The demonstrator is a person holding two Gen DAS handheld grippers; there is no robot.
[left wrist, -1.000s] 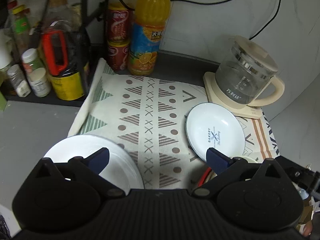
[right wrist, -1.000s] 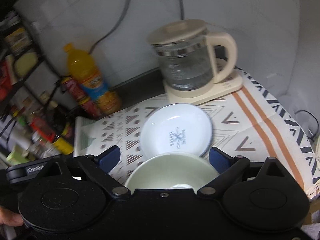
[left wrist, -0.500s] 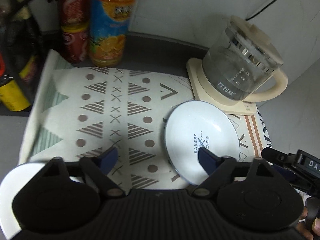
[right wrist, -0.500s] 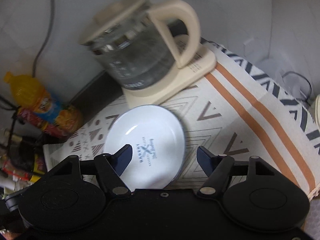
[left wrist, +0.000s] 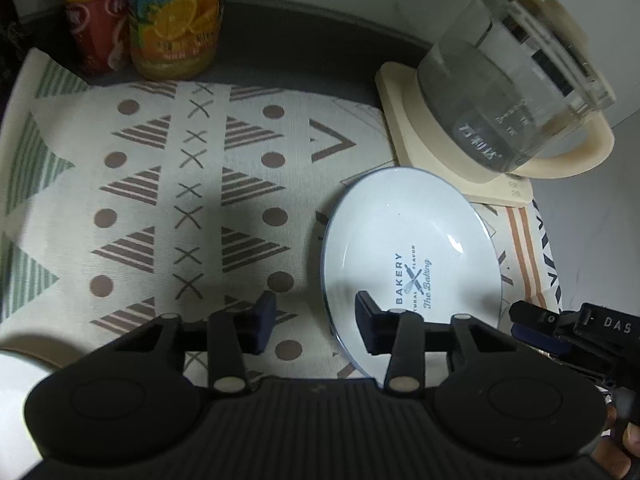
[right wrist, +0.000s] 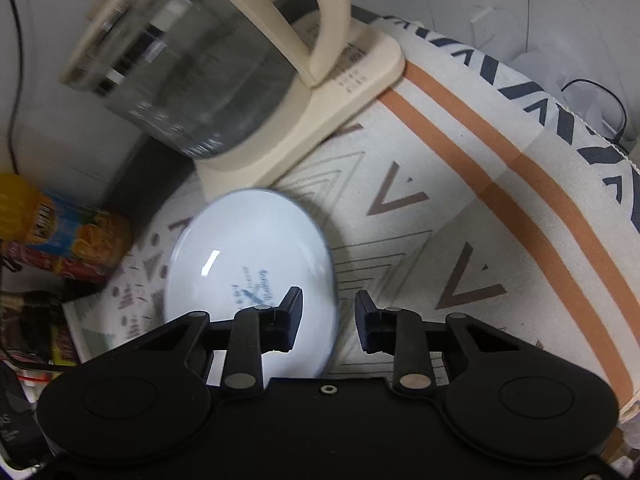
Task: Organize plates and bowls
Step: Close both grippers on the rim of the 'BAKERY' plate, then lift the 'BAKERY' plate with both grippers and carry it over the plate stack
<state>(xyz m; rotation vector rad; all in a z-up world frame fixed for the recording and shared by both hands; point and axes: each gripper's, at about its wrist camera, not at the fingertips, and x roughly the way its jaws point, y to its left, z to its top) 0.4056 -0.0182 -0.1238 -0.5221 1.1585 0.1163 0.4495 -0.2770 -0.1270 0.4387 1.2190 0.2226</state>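
The cream patterned cloth [left wrist: 168, 184] with brown triangles, dots and crosses fills more of my left view than a second ago, and its orange-striped end [right wrist: 500, 168] now takes up most of the right view. The glass kettle with a cream handle and square base [left wrist: 512, 100] looms much larger in both cameras [right wrist: 192, 68], so I have brought both tools in closer. The orange juice bottle [left wrist: 176, 20] and the red can [left wrist: 92, 20] stand at the cloth's far edge, cropped at the top now.

The white shallow plate with blue "BAKERY" lettering [left wrist: 408, 256] lies flat on the cloth just in front of the kettle base, well larger than before. A second white plate [left wrist: 16, 368] has slid to a sliver at the lower left corner.

My left gripper [left wrist: 316, 316] has its jaws apart but narrower than a second ago, its right finger over the lettered plate's near rim. My right gripper [right wrist: 328, 320] has also narrowed, jaws apart, straddling that plate's [right wrist: 248, 264] edge; the pale bowl it faced earlier is gone from view.
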